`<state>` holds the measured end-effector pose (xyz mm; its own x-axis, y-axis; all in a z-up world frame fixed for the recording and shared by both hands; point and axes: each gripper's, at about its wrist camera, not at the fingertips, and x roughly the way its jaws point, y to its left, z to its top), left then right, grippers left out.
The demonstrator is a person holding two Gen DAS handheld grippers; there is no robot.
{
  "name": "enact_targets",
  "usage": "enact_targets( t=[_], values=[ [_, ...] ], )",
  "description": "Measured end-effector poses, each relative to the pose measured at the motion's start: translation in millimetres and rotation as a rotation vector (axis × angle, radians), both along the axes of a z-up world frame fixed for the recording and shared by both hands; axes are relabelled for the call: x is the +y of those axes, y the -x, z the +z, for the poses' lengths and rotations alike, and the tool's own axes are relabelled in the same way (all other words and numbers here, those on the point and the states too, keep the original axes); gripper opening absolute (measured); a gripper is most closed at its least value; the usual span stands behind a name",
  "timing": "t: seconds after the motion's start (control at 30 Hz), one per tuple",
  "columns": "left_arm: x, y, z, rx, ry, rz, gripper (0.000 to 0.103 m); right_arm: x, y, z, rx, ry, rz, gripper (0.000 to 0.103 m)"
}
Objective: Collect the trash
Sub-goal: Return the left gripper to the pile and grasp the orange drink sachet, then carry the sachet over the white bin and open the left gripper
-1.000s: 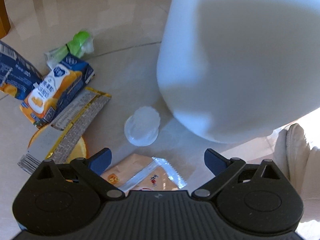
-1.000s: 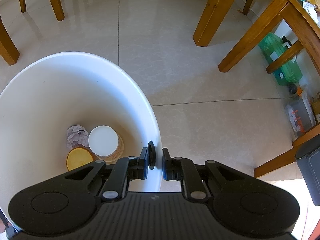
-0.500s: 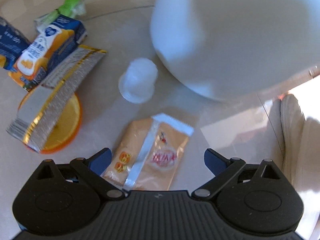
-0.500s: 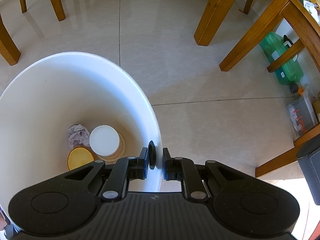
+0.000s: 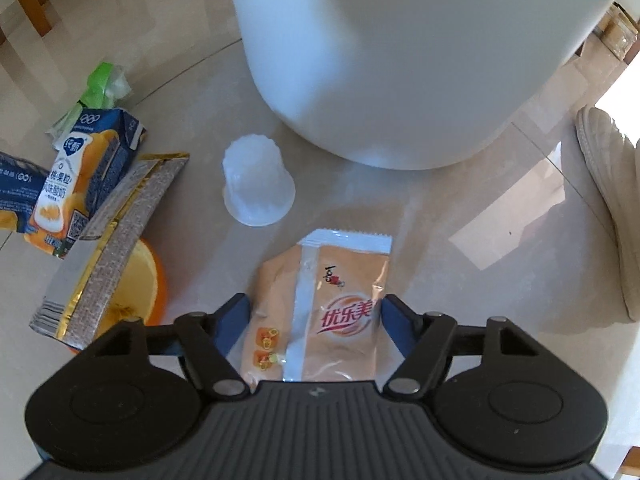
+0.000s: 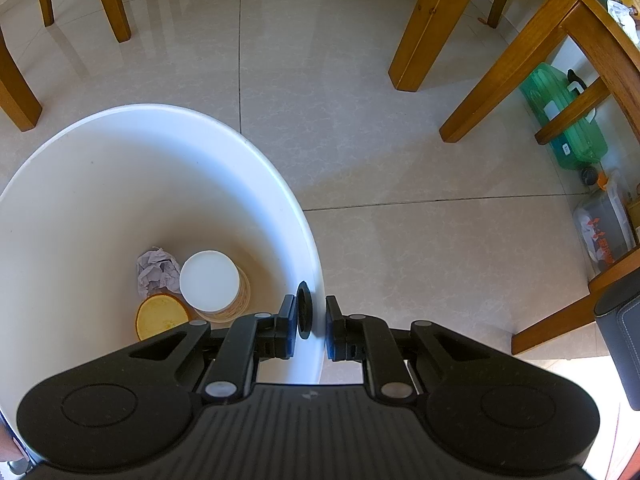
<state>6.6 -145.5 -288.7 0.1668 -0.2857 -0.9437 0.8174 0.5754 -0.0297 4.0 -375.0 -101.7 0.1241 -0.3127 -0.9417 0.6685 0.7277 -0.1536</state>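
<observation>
Two risks: the closing left claw (image 5: 314, 314) may skid off the flat sachet (image 5: 320, 312) between its jaws, while the right claw (image 6: 311, 328), clenched on the bin (image 6: 120, 184) rim, could tip it.

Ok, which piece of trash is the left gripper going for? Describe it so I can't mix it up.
Start from the white bin standing on the tiled floor. In front of it lies a clear plastic cup, and nearer still a flat peach sachet, between the closing jaws of the left gripper. Only it has a red logo and a white jagged top edge.
</observation>
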Motion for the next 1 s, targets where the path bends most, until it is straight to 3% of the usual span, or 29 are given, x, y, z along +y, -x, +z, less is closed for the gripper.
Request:
enact_targets(
  t=[0.27, 0.5, 0.67, 1.0],
  values=[
    [10, 7, 14, 0.025, 0.026, 0.035, 0.066, 0, 0, 0, 0.0, -0.001, -0.001, 0.017],
    [18, 12, 54, 0.042, 0.022, 0.022, 0.065, 0, 0, 0, 0.0, -0.001, -0.003, 0.017],
    [37, 7, 103, 0.049, 0.035, 0.036, 0.065, 0, 0, 1, 0.004, 0.005, 0.002, 0.017],
    [43, -24, 240, -0.012, 0.122, 0.024, 0.065, -1, 1, 2, 0.005, 0.004, 0.002, 0.017]
  ],
)
